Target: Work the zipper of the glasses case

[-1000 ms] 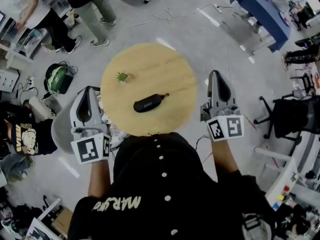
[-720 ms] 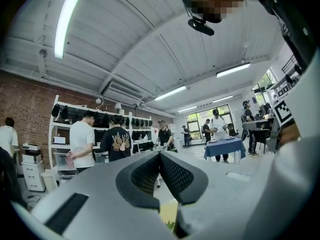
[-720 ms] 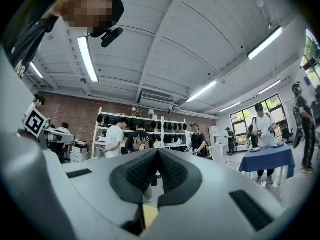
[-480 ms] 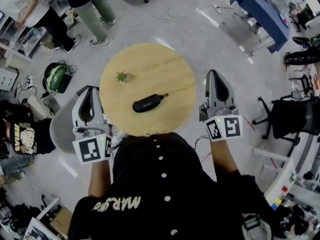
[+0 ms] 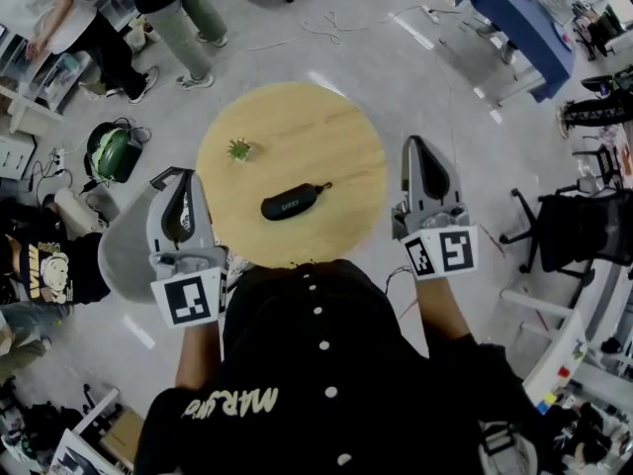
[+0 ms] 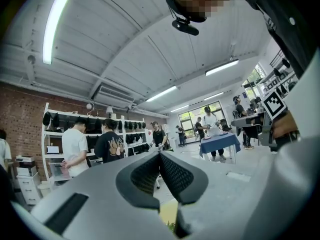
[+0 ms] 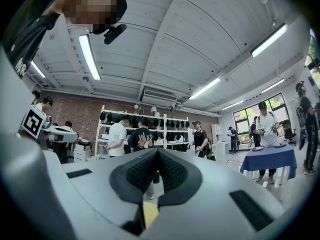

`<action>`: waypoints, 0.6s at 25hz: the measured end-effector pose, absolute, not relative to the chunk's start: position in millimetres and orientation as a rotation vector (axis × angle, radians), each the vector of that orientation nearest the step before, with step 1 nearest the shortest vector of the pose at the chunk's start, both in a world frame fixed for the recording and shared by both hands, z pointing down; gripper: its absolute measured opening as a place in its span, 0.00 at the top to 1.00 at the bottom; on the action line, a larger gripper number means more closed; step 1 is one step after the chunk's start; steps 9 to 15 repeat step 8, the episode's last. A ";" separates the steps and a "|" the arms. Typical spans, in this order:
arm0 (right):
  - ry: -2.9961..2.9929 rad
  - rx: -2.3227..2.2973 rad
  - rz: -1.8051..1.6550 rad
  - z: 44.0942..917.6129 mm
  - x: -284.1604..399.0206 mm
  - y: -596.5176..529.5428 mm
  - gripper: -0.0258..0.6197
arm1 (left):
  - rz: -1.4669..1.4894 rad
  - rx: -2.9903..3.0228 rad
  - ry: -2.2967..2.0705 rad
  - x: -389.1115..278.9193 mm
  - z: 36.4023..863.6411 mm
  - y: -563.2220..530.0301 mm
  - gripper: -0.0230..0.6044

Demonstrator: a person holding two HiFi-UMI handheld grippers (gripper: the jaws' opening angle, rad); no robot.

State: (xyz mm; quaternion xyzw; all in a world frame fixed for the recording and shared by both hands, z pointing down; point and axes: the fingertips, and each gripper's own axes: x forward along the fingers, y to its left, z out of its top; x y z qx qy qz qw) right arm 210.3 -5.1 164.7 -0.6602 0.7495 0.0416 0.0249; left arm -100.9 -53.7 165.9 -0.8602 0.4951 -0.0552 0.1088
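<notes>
A black glasses case [image 5: 289, 204] lies near the middle of the round wooden table [image 5: 326, 127], its zipper pull [image 5: 325, 187] pointing to the right. My left gripper [image 5: 181, 176] hangs off the table's left edge, its tips level with the case. It is shut with nothing in it, and its ribbed pads [image 6: 172, 171] meet in the left gripper view. My right gripper [image 5: 415, 144] is held off the table's right edge, also shut and empty, and its pads [image 7: 145, 171] touch in the right gripper view. Both gripper views look up at the ceiling and the room, so the case is hidden there.
A small green plant [image 5: 240, 150] stands on the table's left part. A grey round seat [image 5: 117, 255] sits below the left gripper. People [image 5: 183, 18] stand at the far left, a blue-covered table [image 5: 524, 18] at the far right, a black chair [image 5: 579, 231] on the right.
My left gripper has drifted slightly to the right, toward the table's edge. The right gripper and the case have hardly moved.
</notes>
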 end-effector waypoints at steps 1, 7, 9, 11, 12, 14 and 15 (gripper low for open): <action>2.320 -2.039 0.126 165.4 209.7 -4.7 0.96 | -0.161 -2.529 1.457 -101.3 166.1 -53.5 0.96; 2.324 -2.015 0.109 164.6 208.5 -4.7 0.96 | -0.166 -2.470 1.430 -97.2 158.2 -50.5 0.96; 2.327 -2.015 0.113 163.9 208.3 -4.9 0.96 | -0.168 -2.465 1.422 -95.6 157.1 -50.2 0.96; 2.327 -2.015 0.113 163.9 208.3 -4.9 0.96 | -0.168 -2.465 1.422 -95.6 157.1 -50.2 0.96; 2.327 -2.015 0.113 163.9 208.3 -4.9 0.96 | -0.168 -2.465 1.422 -95.6 157.1 -50.2 0.96; 2.327 -2.015 0.113 163.9 208.3 -4.9 0.96 | -0.168 -2.465 1.422 -95.6 157.1 -50.2 0.96; 2.327 -2.015 0.113 163.9 208.3 -4.9 0.96 | -0.168 -2.465 1.422 -95.6 157.1 -50.2 0.96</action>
